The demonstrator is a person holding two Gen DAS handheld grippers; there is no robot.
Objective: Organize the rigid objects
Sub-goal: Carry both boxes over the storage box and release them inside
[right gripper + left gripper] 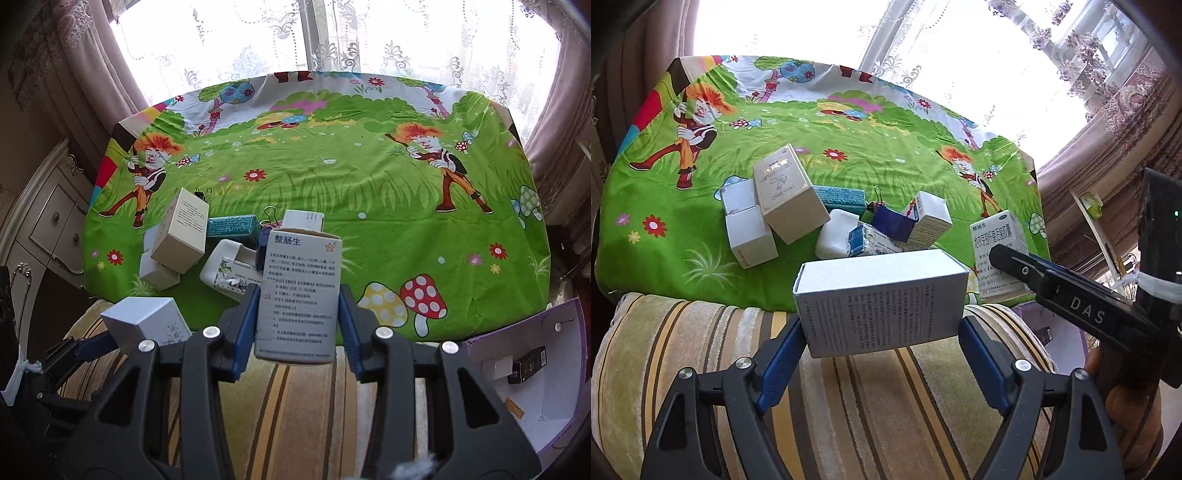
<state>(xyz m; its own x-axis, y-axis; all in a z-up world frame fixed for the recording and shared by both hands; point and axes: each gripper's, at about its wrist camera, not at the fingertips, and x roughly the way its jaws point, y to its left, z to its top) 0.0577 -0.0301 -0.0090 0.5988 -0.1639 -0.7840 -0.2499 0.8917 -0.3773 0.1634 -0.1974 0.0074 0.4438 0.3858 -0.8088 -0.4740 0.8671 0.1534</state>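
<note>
My left gripper (pixel 881 326) is shut on a white box (pixel 882 299) with fine print, held crosswise between the blue pads above a striped cushion (pixel 849 413). My right gripper (pixel 300 295) is shut on a blue-and-white medicine box (pixel 299 295), which stands upright between its pads. In the left wrist view that medicine box (pixel 997 247) shows at the right behind the black finger of the right gripper (pixel 1010 260). The white box (pixel 147 319) also shows low on the left of the right wrist view. More boxes lie heaped on the cartoon tablecloth (pixel 369 184).
The heap holds a beige box (pixel 181 236), a teal box (pixel 232 225), a white bottle (pixel 221 269) and small white boxes (pixel 748 232). An open purple-edged carton (pixel 554 314) with a small black box (pixel 526 365) sits at the right. A cabinet (pixel 48 221) stands left.
</note>
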